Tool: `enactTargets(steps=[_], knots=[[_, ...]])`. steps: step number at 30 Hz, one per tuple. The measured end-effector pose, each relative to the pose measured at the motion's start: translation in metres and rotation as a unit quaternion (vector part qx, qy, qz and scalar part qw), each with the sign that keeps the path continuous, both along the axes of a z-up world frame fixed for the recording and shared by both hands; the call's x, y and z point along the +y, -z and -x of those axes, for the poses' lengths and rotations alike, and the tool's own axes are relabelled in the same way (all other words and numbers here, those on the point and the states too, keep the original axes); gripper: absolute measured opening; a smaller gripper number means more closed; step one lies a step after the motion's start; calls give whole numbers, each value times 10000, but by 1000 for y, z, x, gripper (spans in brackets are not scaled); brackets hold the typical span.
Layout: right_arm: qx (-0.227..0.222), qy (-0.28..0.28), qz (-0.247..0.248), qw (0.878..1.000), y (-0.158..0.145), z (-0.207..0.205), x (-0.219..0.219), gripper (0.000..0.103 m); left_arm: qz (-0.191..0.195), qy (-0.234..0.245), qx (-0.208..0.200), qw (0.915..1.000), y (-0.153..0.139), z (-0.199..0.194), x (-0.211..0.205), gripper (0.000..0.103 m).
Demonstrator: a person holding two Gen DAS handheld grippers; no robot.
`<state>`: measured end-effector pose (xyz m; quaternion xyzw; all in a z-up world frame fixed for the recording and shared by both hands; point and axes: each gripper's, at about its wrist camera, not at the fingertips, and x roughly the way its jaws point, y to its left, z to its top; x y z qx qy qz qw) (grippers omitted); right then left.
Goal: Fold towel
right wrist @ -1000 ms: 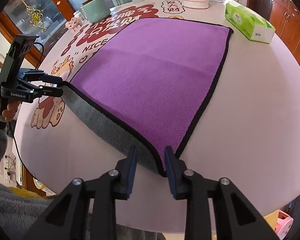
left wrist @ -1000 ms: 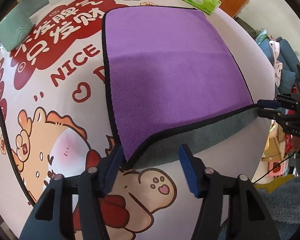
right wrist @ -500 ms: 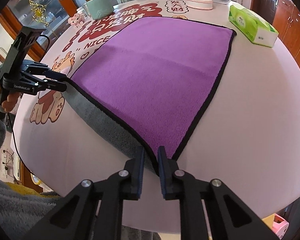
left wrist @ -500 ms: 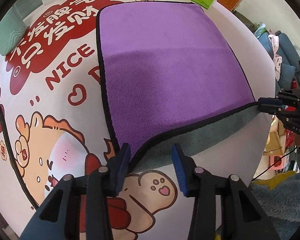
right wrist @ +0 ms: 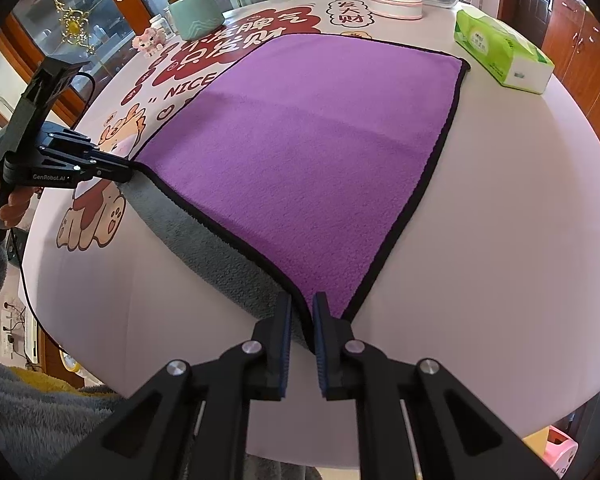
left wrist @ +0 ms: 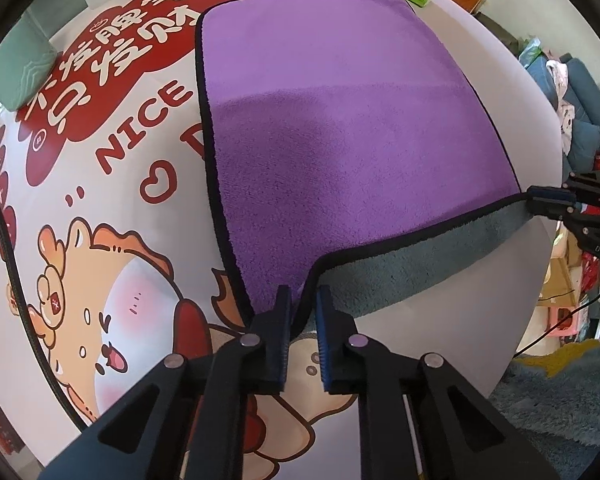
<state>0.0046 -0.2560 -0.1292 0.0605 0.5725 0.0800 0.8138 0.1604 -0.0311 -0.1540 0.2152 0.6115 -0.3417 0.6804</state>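
Left wrist view: left tool (left wrist: 303, 300) pinches the towel (left wrist: 340, 128) corner at the counter's (right wrist: 500, 200) near edge. Right tool (right wrist: 300, 308) clamps the other near corner. No fold made yet; all folding remains.

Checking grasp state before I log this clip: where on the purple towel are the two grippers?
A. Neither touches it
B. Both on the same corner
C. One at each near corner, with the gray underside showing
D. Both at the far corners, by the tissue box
C: the left gripper and the right gripper each close on a near corner of the purple towel, whose near edge is lifted, baring the gray underside.
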Motion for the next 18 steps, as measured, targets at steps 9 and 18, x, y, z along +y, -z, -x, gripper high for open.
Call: enactTargets(steps=[9, 18], knots=[[4, 38, 64, 10000, 1, 1, 1, 9, -489, 102, -167, 9986, 9, 7, -11, 9], [-16, 64, 58, 10000, -1, 1, 2, 7, -738, 194, -242, 9968, 13, 9, -21, 6]])
